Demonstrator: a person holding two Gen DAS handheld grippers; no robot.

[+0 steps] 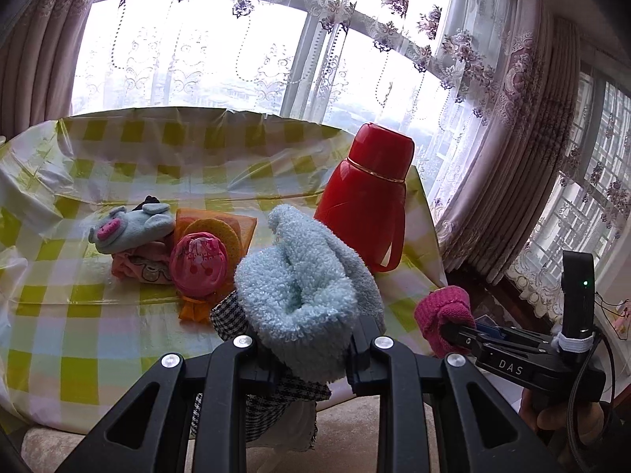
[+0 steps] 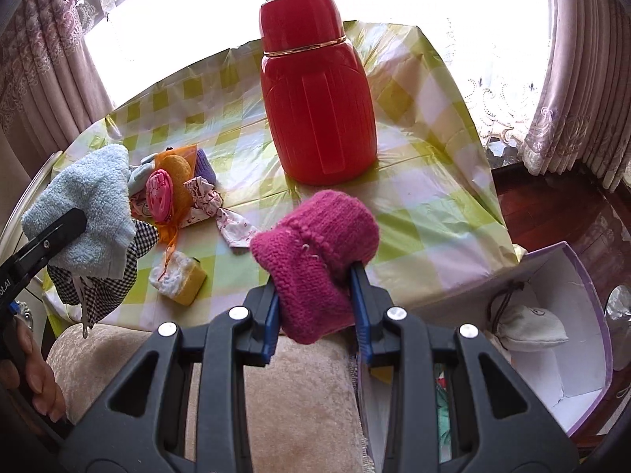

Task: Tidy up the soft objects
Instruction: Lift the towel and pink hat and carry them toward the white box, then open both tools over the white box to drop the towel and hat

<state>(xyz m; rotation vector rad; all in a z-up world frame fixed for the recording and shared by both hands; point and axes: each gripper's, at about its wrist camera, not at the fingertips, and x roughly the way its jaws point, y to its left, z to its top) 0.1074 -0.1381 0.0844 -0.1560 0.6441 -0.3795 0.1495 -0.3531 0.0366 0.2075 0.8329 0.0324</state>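
Observation:
My left gripper (image 1: pixel 311 337) is shut on a fluffy light-blue cloth (image 1: pixel 299 276), with a black-and-white checked cloth (image 1: pixel 228 315) bunched under it. The right wrist view shows that bundle (image 2: pixel 90 205) hanging at the left over the table edge. My right gripper (image 2: pixel 315 307) is shut on a magenta knitted piece (image 2: pixel 315 236), held above the near table edge; it appears as well in the left wrist view (image 1: pixel 441 303). On the table lies a pile of soft things: a grey-blue plush piece (image 1: pixel 130 228), a pink round item (image 1: pixel 199 264), an orange mesh bag (image 1: pixel 221 228) and a patterned cloth (image 2: pixel 232 228).
A tall red flask (image 2: pixel 319 98) stands on the green-checked tablecloth (image 2: pixel 434 205) behind my right gripper. A yellow sponge (image 2: pixel 179 280) lies near the front edge. Low on the right is an open white box (image 2: pixel 583 276) holding a white pouch (image 2: pixel 528 327). A beige padded armrest (image 2: pixel 299 394) lies below.

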